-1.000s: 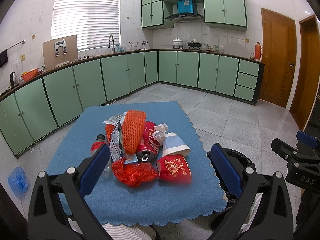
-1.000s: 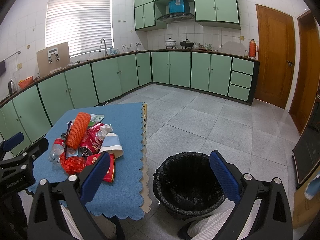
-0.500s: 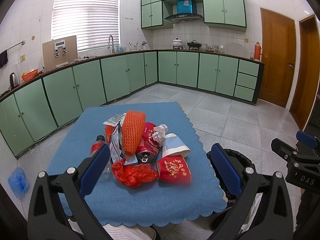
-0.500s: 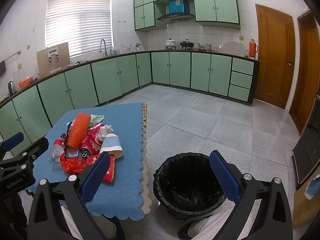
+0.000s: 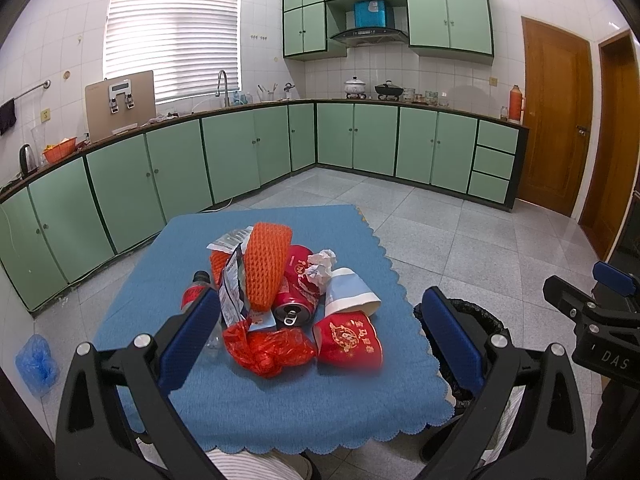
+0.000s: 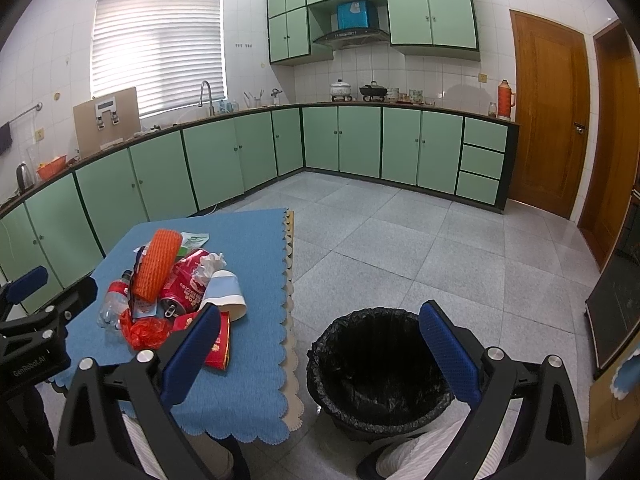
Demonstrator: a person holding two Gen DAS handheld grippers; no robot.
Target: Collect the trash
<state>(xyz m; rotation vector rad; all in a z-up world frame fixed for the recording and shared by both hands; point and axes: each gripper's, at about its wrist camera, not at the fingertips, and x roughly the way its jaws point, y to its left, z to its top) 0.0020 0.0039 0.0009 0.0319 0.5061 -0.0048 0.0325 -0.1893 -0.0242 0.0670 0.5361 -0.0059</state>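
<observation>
The left tongs [image 5: 316,326] are spread wide and empty, the trash pile [image 5: 288,292] lying just ahead between them on the tabletop [image 5: 280,400]. The right tongs [image 6: 316,340], also spread, hang over the bin [image 6: 380,368], right of the tabletop.

Counts: 1 desk [image 5: 280,408] with blue cloth. On it, one pile:
- 1 orange foam net [image 5: 266,264]
- 1 red soda can [image 5: 298,284]
- 1 plastic bottle [image 5: 194,290], red label
- 2 paper cups: 1 red [image 5: 350,340], 1 white/blue [image 5: 348,292]
- 1 red plastic bag [image 5: 268,346]
- 1 crumpled tissue [image 5: 322,266]
- 1 snack wrapper [image 5: 232,284], maybe more under the net, can't tell

On the floor: 1 bin [image 6: 380,368] with black liner. 2 grippers in view: left gripper [image 5: 316,338], right gripper [image 6: 320,354].
</observation>
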